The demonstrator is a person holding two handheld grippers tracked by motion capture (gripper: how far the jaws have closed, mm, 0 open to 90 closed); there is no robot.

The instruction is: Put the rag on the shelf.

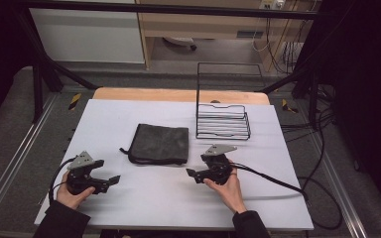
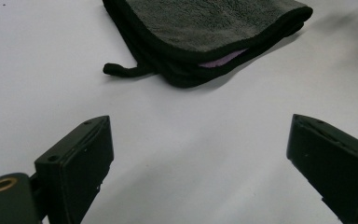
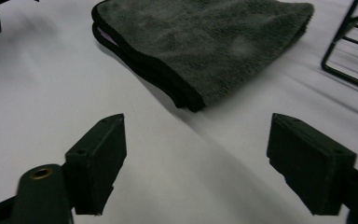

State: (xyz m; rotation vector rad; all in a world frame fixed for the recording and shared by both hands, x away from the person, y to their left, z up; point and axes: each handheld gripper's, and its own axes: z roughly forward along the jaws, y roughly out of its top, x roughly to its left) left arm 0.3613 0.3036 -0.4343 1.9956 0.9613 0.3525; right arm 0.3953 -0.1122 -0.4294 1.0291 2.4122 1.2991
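A folded dark grey towel [image 1: 159,144] with a black hem and a small loop lies flat near the middle of the white table [image 1: 154,203]. My left gripper [image 1: 113,179] rests at the front left and points right; in the left gripper view the towel [image 2: 205,23] lies beyond its open jaws [image 2: 200,140], which hold nothing. My right gripper [image 1: 191,173] sits at the towel's front right corner and points left. Seen in the right gripper view, its jaws [image 3: 198,140] stand open and apart from the towel [image 3: 214,42] ahead, with bare table between them.
A black wire rack [image 1: 223,124] with a tall back frame stands at the back right of the table, its edge also in the right gripper view [image 3: 354,56]. Cables trail from both grippers, the right one running off the table's right side.
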